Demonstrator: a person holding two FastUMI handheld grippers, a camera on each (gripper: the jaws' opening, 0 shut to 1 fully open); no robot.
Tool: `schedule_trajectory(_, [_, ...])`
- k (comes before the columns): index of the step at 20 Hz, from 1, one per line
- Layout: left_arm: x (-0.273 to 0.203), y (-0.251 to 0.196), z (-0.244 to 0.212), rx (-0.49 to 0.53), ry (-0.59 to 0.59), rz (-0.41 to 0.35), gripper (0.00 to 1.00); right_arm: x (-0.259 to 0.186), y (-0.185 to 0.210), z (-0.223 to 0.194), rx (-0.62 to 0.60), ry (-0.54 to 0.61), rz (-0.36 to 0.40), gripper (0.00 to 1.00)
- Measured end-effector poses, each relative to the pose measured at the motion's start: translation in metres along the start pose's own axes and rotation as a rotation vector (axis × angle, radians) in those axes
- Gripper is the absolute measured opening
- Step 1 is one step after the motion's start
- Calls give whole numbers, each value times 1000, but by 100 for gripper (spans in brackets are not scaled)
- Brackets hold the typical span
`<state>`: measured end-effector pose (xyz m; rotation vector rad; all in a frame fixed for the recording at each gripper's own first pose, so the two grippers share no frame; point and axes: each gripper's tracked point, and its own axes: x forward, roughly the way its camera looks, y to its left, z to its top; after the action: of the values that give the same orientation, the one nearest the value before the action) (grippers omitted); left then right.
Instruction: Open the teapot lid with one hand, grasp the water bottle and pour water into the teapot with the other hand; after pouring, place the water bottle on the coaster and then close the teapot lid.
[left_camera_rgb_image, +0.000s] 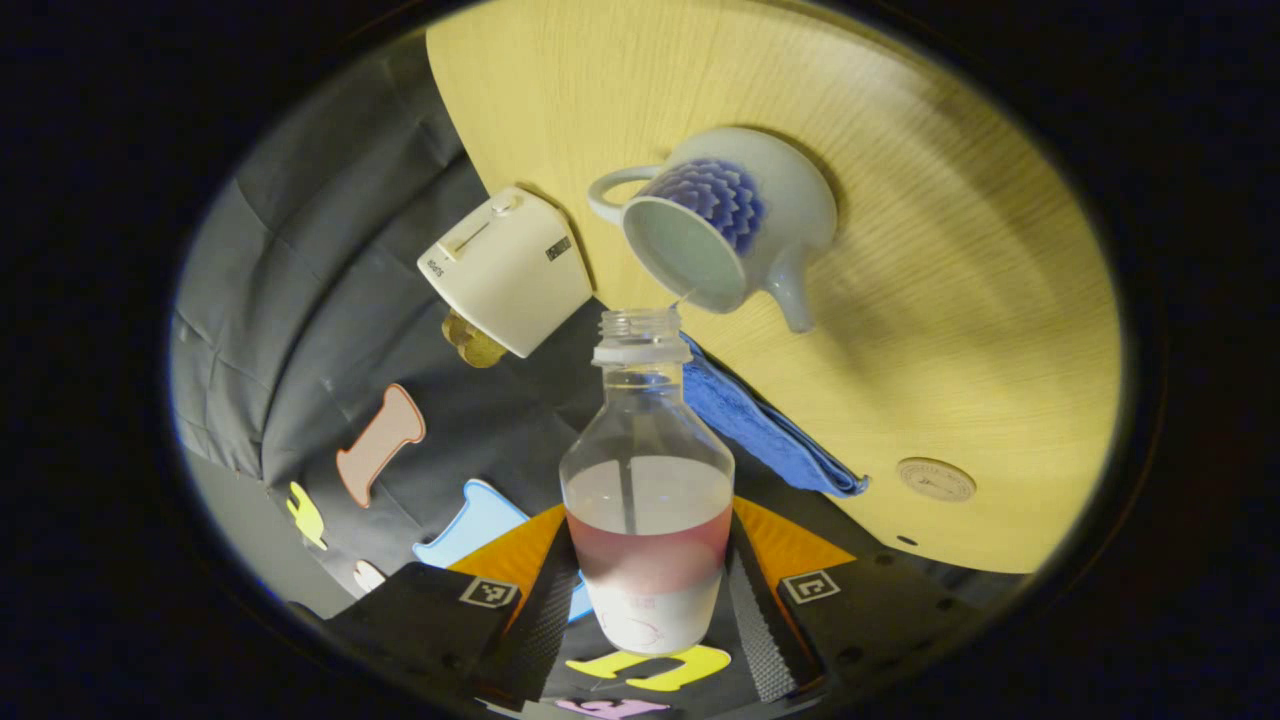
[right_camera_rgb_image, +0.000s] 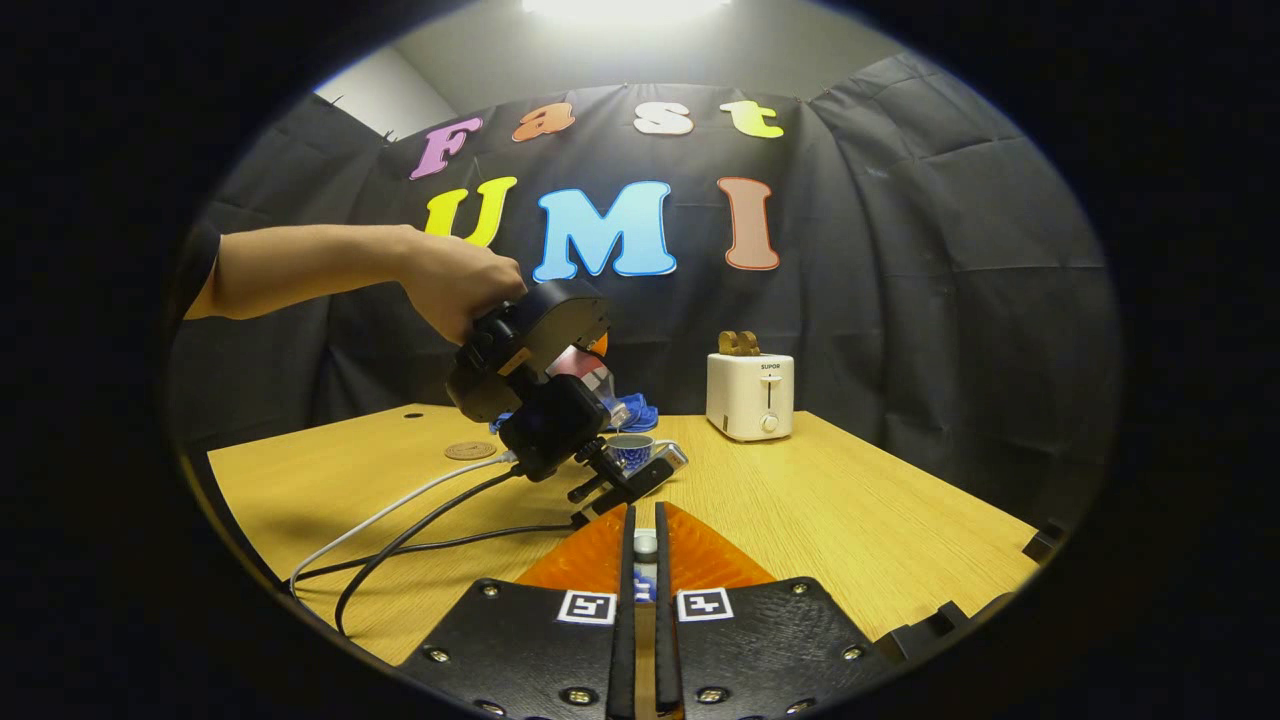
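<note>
A: Teapot, white ceramic with blue scale pattern (left_camera_rgb_image: 735, 225): position relative to the clear plastic water bottle (left_camera_rgb_image: 648, 480)?

B: Directly ahead of the bottle mouth, lid off, opening facing it. The left gripper (left_camera_rgb_image: 650, 600) clamps the bottle's lower body; the bottle's long axis runs along the fingers and tips toward the pot, a thin stream apparently crossing the gap.

A: Right gripper (right_camera_rgb_image: 645, 560)?

B: Fingers nearly closed on a small white knobbed piece, probably the lid; held back from the pot.

A: Surface?

B: Light wooden table (left_camera_rgb_image: 960, 300). The round cork coaster (left_camera_rgb_image: 936, 479) is well apart from the pot, the folded blue cloth (left_camera_rgb_image: 760, 420) between them; a white toaster (right_camera_rgb_image: 750, 396) stands by the dark booth wall.
</note>
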<state>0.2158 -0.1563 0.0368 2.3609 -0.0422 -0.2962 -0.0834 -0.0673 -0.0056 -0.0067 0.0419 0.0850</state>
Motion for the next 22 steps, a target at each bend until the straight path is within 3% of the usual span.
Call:
schedule_trajectory(11, [13, -29, 15, -207, -87, -26, 87, -1, -7, 3, 3, -11, -19, 8])
schedule_trajectory(12, [13, -33, 17, -245, -100, -30, 72, -1, -6, 2, 4, -9, -17, 8])
schedule_trajectory(14, [11, -41, 21, -356, -133, -35, 88, -1, -5, 2, 6, -6, -15, 8])
schedule_trajectory(15, [10, -39, 22, -420, -147, -23, 88, -1, -5, 2, 8, -4, -15, 8])
schedule_trajectory(16, [7, -35, 23, -493, -164, 14, 80, 0, -5, 2, 9, -4, -16, 8])
schedule_trajectory(17, [3, -31, 19, -580, -173, 54, 87, 0, -6, 3, 7, -6, -18, 8])
schedule_trajectory(19, [-13, -27, 8, -764, -192, 122, 88, 2, -6, 6, -5, -12, -19, 8])
schedule_trajectory(22, [-29, -37, -14, -1045, -204, 161, 88, 8, -2, 13, -26, -23, -10, 8])
